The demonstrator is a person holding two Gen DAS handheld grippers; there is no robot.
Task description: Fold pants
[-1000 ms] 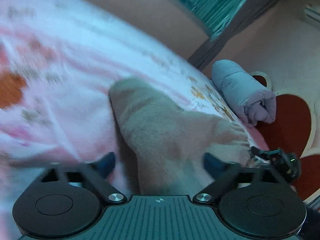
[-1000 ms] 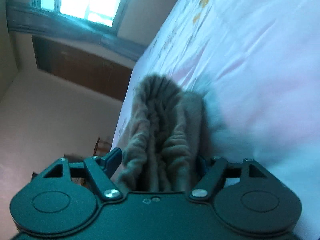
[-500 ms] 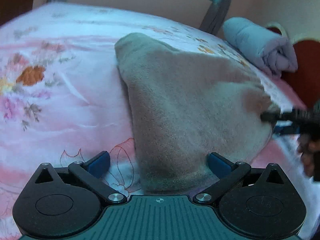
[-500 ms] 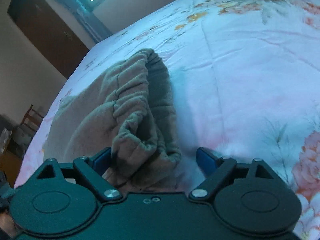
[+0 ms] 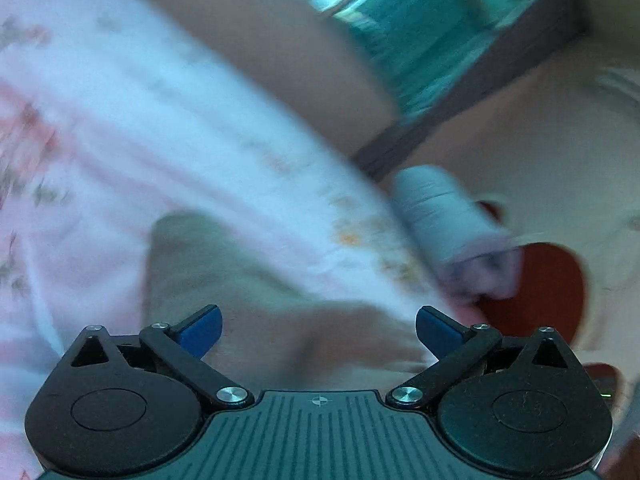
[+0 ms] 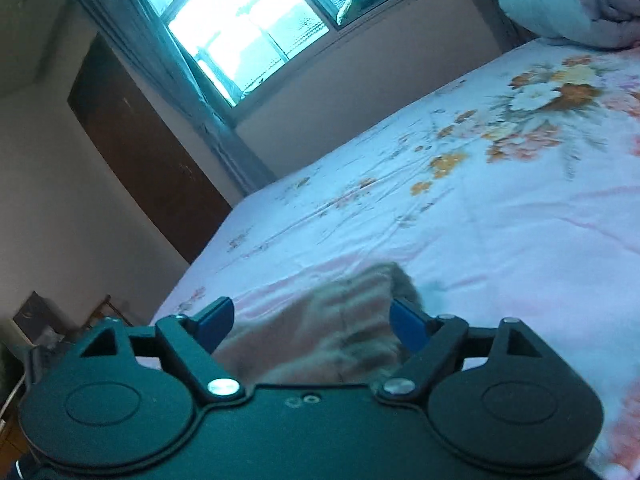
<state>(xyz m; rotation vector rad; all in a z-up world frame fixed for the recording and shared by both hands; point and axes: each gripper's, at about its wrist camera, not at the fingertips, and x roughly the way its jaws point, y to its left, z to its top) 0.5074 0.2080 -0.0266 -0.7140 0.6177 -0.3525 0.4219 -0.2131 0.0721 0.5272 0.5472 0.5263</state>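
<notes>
The left gripper (image 5: 318,330) is spread wide, gripping nothing, with the tan fleece pants (image 5: 256,292) lying on the floral bedsheet (image 5: 168,128) between its blue fingertips. The right gripper (image 6: 310,326) is likewise spread wide and empty, the pants' gathered waistband (image 6: 344,320) between its fingertips on that bedsheet.
</notes>
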